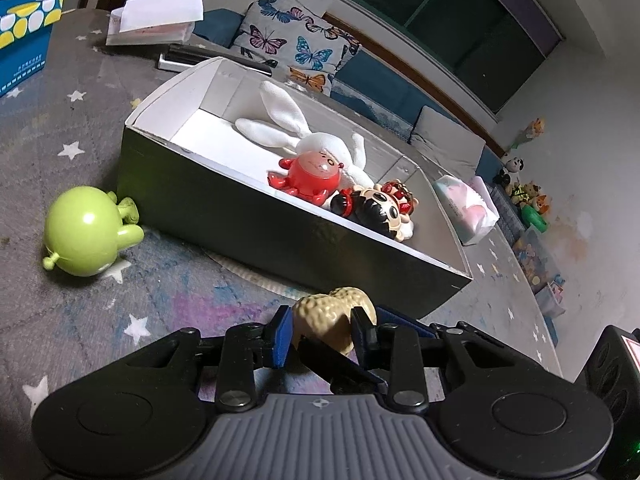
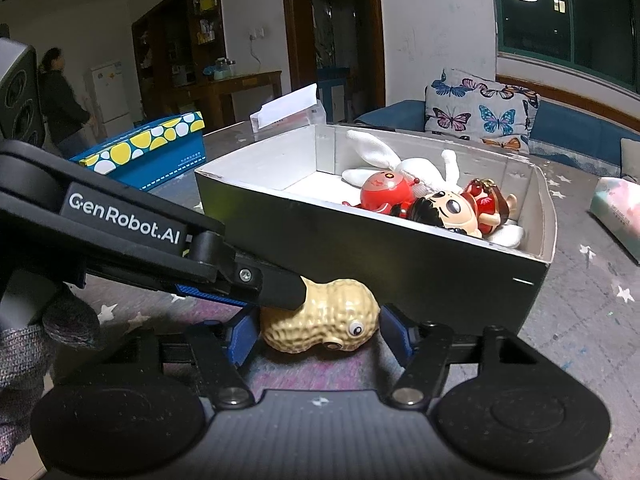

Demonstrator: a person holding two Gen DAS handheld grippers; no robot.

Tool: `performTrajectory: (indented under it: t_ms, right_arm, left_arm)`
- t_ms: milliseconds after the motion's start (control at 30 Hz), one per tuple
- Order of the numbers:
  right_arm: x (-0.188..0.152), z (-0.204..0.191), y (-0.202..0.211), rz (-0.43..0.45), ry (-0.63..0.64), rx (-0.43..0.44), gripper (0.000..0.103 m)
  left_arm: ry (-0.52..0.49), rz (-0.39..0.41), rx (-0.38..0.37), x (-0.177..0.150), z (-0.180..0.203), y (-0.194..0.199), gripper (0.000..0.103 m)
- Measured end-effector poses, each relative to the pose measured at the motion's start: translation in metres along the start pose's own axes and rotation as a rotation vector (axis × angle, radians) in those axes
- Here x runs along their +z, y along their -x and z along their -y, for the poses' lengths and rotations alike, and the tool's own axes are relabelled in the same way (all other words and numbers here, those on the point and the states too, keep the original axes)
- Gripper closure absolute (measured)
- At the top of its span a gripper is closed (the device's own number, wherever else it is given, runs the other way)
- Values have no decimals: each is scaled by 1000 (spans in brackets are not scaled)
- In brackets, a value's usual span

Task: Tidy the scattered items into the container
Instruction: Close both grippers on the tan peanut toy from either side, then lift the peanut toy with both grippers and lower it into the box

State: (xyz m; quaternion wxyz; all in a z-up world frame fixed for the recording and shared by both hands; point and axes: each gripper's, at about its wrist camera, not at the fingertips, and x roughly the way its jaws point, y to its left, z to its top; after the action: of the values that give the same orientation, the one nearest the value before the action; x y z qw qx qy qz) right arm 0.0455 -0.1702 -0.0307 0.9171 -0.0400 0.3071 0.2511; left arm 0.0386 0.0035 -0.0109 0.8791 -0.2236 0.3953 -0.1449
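Observation:
A tan peanut toy (image 1: 334,316) (image 2: 324,320) lies on the star-patterned cloth in front of the dark box (image 1: 256,216) (image 2: 360,248). My left gripper (image 1: 322,330) has its blue pads on both sides of the peanut and looks shut on it; one left finger (image 2: 280,286) crosses the right wrist view and touches the peanut's top. My right gripper (image 2: 316,330) is open, its pads standing apart on either side of the peanut. The box holds a white plush rabbit (image 1: 288,124), a red octopus toy (image 1: 312,176) and a doll (image 1: 380,204). A green alien toy (image 1: 86,236) lies left of the box.
A blue dotted tissue box (image 1: 24,36) (image 2: 156,152) and a paper-topped box (image 1: 156,20) stand beyond the dark box. A soft tissue pack (image 1: 468,208) (image 2: 620,212) lies to its right. A butterfly cushion (image 1: 296,44) is on the sofa behind.

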Motion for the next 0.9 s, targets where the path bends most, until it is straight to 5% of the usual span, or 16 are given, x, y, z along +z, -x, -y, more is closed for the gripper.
performTrajectory:
  t_ms: [567,900]
  right_arm:
    - [2,-6,24,29,27,-17,37]
    - [31,-7,43,92,79,-30,37]
  left_arm:
    - [-40,22,-18,-5,14,19,72]
    - [-72,90,-46,17,29,39,73]
